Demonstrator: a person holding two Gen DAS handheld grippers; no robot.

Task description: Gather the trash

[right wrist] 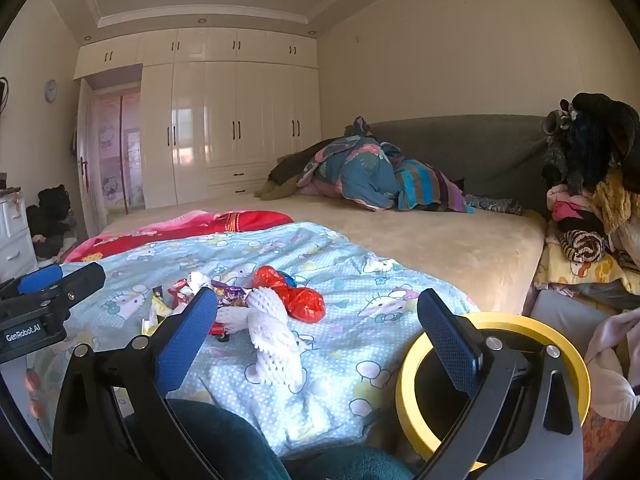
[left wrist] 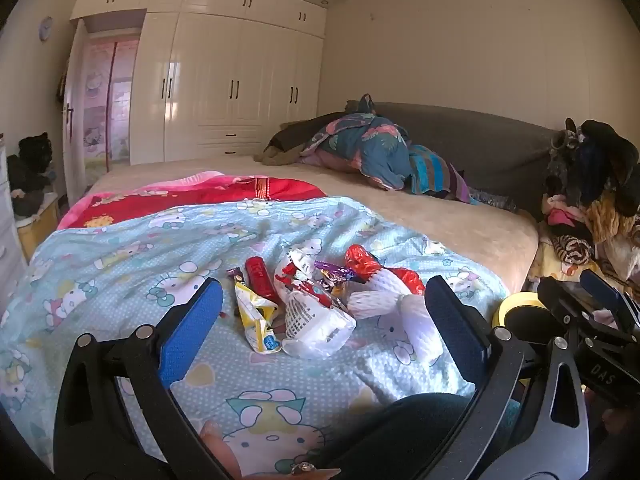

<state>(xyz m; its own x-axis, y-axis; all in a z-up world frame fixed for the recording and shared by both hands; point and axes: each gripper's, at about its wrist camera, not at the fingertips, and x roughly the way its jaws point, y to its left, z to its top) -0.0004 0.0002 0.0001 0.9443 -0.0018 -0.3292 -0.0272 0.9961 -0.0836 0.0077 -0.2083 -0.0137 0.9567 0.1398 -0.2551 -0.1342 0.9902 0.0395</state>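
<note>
1. Nearest to me, my left gripper (left wrist: 324, 312) has its blue-padded jaws spread wide with nothing between them, held just short of the trash.
2. My right gripper (right wrist: 318, 320) is just as wide apart and empty; its right finger sits in front of the yellow bin (right wrist: 408, 364) at the bed's near right corner.
3. Just beyond the fingers, the trash pile (left wrist: 320, 296) lies on the light blue cartoon blanket (left wrist: 120, 272): a yellow wrapper (left wrist: 256, 316), a red tube (left wrist: 260, 280), a white plastic bag (left wrist: 316, 320), white foam netting (right wrist: 276, 340) and crumpled red foil (right wrist: 304, 300).
4. Farther left, a red blanket (left wrist: 200, 196) lies on the beige bed (left wrist: 460, 224).
5. Far right, a heap of bedding (left wrist: 372, 152) sits against the grey headboard (left wrist: 480, 140).
6. At the far wall stands the white wardrobe (left wrist: 232, 88).
</note>
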